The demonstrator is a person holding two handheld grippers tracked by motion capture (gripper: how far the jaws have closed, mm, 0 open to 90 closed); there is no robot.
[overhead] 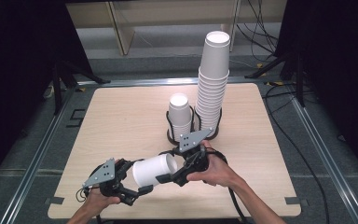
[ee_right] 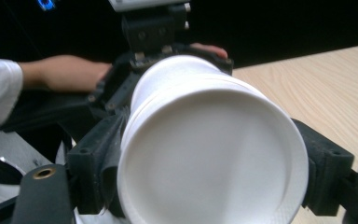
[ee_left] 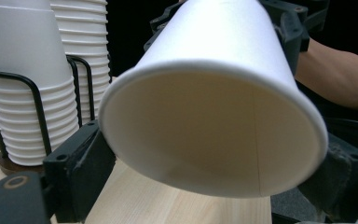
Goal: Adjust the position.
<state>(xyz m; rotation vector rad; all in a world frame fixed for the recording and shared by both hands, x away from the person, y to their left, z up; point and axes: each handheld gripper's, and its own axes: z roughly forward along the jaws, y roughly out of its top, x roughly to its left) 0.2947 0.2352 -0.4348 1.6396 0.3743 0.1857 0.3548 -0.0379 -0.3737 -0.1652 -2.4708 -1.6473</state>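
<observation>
Setting: dark curtained room, pale wooden counter [overhead: 121, 121] with metal rails alongside and cables on the floor behind it.

Stock: two stacks of white paper cups in a black wire holder [overhead: 170, 128] at mid-counter; short stack [overhead: 179, 114] on its left, tall stack [overhead: 213, 84] on its right.

Work piece: one white paper cup [overhead: 153, 171], lying on its side in the air just above the near part of the counter, between the two hands and well apart from the holder.

Left tool [overhead: 137, 191]: pads either side of the cup's rim end; in the left gripper view the open mouth [ee_left: 214, 135] faces the camera. Pinching the cup, as far as the pads show.

Right tool [overhead: 168, 177]: pinching the same cup at its bottom end; the right gripper view shows the flat base [ee_right: 209, 163] wedged between the two black pads.

Step in hand (judgement): handing over, or pulling apart nested cups; a faint second rim line near the base hints at two, not certain.

Method note: squeeze lightly, since thin paper walls dent. Keep both tools on the cup's axis. Pull straight along that axis, not sideways.

Risk: one tool letting go before the other has a firm hold drops the cup; a twist would crease the rim.
</observation>
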